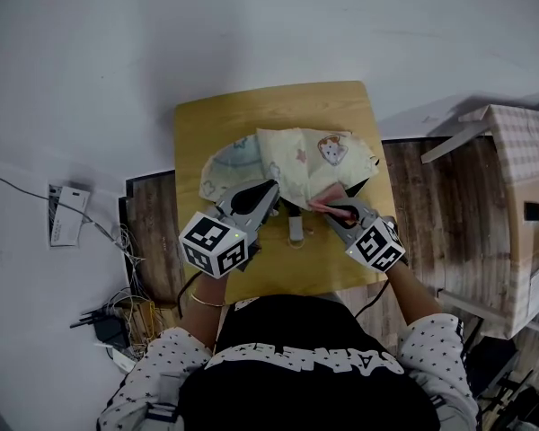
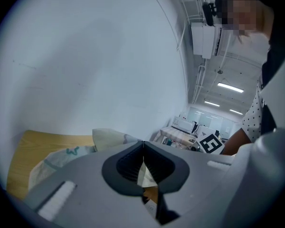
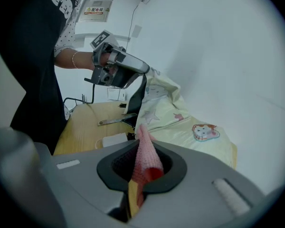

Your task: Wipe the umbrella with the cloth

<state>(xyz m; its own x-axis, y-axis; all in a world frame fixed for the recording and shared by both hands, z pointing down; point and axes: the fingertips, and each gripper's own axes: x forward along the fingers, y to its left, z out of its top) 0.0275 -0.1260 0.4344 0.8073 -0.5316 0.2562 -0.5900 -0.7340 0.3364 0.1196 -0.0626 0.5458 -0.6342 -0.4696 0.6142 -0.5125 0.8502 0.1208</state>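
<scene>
A pale yellow umbrella (image 1: 296, 162) with cartoon prints lies partly folded on a small wooden table (image 1: 251, 106). My left gripper (image 1: 271, 188) is shut on a fold of the umbrella's fabric (image 2: 145, 174) and holds that edge lifted off the table. In the right gripper view the left gripper (image 3: 146, 71) hangs above the canopy (image 3: 180, 122). My right gripper (image 1: 320, 206) is shut on a pink cloth (image 3: 146, 158), just right of the left one, at the canopy's near edge. The umbrella's white handle (image 1: 296, 230) rests between the two grippers.
The table stands against a white wall. A cardboard box (image 1: 521, 205) sits on the floor at the right. Cables and a power strip (image 1: 117, 326) lie on the floor at the left, with a white device (image 1: 67, 214) beside them.
</scene>
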